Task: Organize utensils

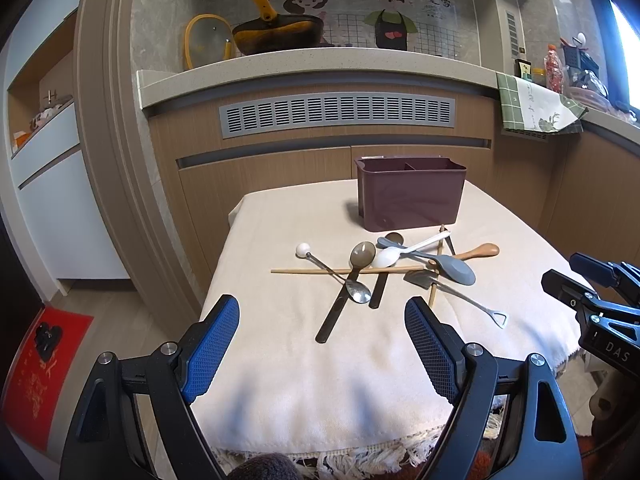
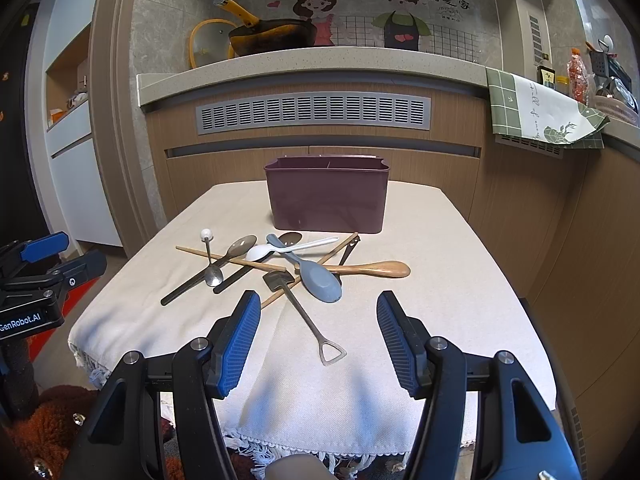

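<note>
**Left wrist view: both grippers hang wide over an untouched heap of utensils**

Left wrist view, and the left gripper [image 1: 322, 334] hovers over the near edge of the cream tablecloth [image 1: 304, 392], blue pads spread wide, nothing between them. At the right edge of the same view sits the right gripper [image 2: 318, 336], and its own camera shows it gaping just as empty.

Ahead, the utensils lie in a crossed pile. A metal spoon with a white ball end [image 1: 334, 274] lies over a dark long-handled spoon [image 1: 346, 292]. A wooden chopstick [image 1: 344, 270] runs across them. To the right, a white spoon [image 1: 404, 252], a grey spoon [image 1: 448, 266] and a wooden spoon [image 1: 478, 251] overlap. Nearest the right gripper, a shovel-shaped metal spoon [image 2: 302, 308] points its triangular handle toward the camera.

Behind the pile stands the maroon utensil holder [image 2: 326, 200], upright, a divider visible inside, just beyond the heap and apart from both grippers.
</note>
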A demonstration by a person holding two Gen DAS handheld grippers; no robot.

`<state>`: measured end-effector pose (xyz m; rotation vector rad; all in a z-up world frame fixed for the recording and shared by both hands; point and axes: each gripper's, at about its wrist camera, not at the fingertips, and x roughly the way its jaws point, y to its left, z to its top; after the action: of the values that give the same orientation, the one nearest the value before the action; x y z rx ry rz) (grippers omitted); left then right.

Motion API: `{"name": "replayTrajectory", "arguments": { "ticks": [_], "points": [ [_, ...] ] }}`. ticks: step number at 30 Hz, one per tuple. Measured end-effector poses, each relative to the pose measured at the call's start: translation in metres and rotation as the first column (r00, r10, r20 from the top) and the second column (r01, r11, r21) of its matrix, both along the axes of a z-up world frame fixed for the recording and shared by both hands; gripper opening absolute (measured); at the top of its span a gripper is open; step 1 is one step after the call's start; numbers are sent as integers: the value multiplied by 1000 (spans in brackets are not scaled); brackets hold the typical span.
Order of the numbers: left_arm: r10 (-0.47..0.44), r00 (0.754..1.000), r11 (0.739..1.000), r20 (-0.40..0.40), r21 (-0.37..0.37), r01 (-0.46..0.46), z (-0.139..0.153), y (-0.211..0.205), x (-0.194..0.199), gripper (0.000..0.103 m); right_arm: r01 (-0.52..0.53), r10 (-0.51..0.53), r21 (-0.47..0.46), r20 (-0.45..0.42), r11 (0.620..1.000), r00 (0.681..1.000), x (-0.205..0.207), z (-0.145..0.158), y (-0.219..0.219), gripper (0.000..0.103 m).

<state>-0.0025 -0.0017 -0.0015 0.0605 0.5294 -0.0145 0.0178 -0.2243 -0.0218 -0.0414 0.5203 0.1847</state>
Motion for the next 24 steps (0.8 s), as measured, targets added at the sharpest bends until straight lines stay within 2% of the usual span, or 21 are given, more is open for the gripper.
{"name": "replayTrajectory", "arguments": {
  "ticks": [24],
  "points": [
    [15, 1000, 1000, -10, -4, -15, -10, 0, 0, 85, 0, 0, 0, 0, 1000, 1000, 0, 0, 0, 57]
  ]
}}
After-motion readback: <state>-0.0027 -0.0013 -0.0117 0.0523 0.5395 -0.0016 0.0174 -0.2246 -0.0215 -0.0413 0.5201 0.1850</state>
